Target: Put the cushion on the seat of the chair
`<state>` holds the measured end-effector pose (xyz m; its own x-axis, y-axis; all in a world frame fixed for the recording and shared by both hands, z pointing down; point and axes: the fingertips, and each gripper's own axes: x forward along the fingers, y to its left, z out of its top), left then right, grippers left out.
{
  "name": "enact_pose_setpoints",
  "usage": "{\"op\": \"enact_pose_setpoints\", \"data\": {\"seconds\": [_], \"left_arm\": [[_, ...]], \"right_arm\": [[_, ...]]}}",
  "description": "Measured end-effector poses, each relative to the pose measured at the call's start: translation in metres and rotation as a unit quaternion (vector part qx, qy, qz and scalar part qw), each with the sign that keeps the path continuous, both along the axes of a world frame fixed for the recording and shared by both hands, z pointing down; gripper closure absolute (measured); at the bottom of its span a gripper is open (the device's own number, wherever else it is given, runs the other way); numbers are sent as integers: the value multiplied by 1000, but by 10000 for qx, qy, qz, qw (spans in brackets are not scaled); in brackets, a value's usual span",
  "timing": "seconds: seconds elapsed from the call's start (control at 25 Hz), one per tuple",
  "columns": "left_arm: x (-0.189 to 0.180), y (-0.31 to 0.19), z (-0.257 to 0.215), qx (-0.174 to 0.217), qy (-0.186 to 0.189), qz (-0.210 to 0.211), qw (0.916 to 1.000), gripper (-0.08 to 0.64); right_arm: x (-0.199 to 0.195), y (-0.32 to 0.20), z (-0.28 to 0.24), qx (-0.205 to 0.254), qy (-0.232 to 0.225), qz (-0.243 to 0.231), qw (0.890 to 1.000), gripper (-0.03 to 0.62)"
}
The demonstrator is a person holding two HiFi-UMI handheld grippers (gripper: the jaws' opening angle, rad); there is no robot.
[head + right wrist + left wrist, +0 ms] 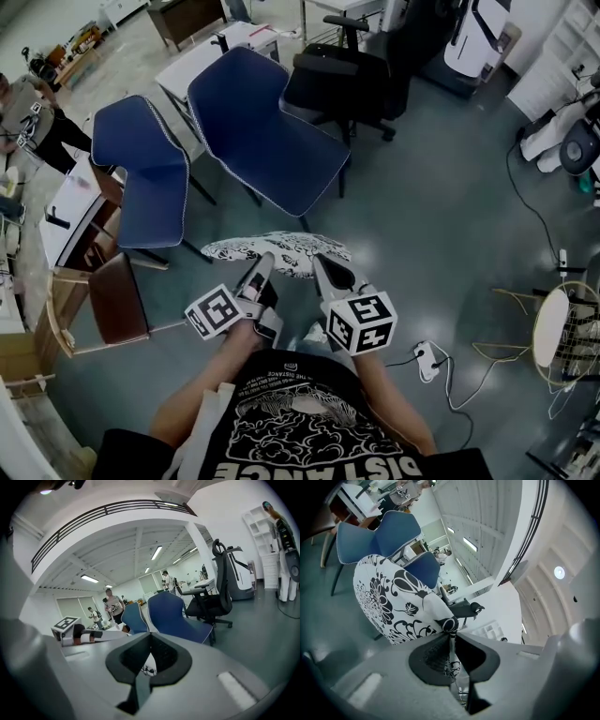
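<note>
Black-and-white flowered fabric covers the cushion (281,251), which hangs in the air in front of the person, well above the floor and not yet on any seat. The left gripper (260,267) is clamped on its near edge: the left gripper view shows the hem pinched flat between the two dark pads while the rest of the cushion (393,602) billows away beyond them. The right gripper (323,270) bites the same edge just beside it; its own view shows the jaws drawn together with only a sliver of printed cloth (147,666) between them, so the hold there is probably on a thin fold. The cushion's long axis runs left to right across the person, and its far edge points at the chair (267,141). That large blue shell chair stands straight ahead and beyond the cushion, with the front of its seat nearest. Neither hand is clearly closer to it, so the carry looks like a forward push with both together. A second blue chair (141,173) stands to the left, a black office chair (347,80) behind, and a wooden chair (98,309) at the near left. Underfoot is a glossy grey-green floor (441,216) with a power strip (427,361) and its trailing cable at the right
</note>
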<state>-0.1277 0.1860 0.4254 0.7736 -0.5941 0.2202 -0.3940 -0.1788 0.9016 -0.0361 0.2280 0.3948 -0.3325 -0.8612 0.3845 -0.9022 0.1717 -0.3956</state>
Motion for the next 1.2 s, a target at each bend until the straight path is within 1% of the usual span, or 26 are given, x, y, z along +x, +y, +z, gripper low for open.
{"op": "enact_pose_setpoints", "data": {"seconds": [0.12, 0.24, 0.48, 0.68, 1.0, 1.2], "left_arm": [[3, -3, 1, 14, -59, -21, 10000, 526], [7, -8, 2, -46, 36, -66, 10000, 526], [11, -24, 17, -172, 17, -68, 9998, 526], [9, -50, 33, -353, 62, -111, 9993, 526], [18, -81, 53, -702, 110, 84, 9974, 526], [25, -117, 62, -814, 174, 93, 9965, 526]], "right_arm": [[6, -1, 2, -21, -13, -19, 10000, 594], [12, -7, 2, -52, -22, -6, 10000, 594], [13, -24, 8, -146, -13, -32, 9999, 594], [15, -52, 9, -165, 107, -39, 9998, 594], [18, -96, 21, -444, 92, 8, 9990, 594], [24, -131, 26, -562, 169, 45, 9983, 594]]}}
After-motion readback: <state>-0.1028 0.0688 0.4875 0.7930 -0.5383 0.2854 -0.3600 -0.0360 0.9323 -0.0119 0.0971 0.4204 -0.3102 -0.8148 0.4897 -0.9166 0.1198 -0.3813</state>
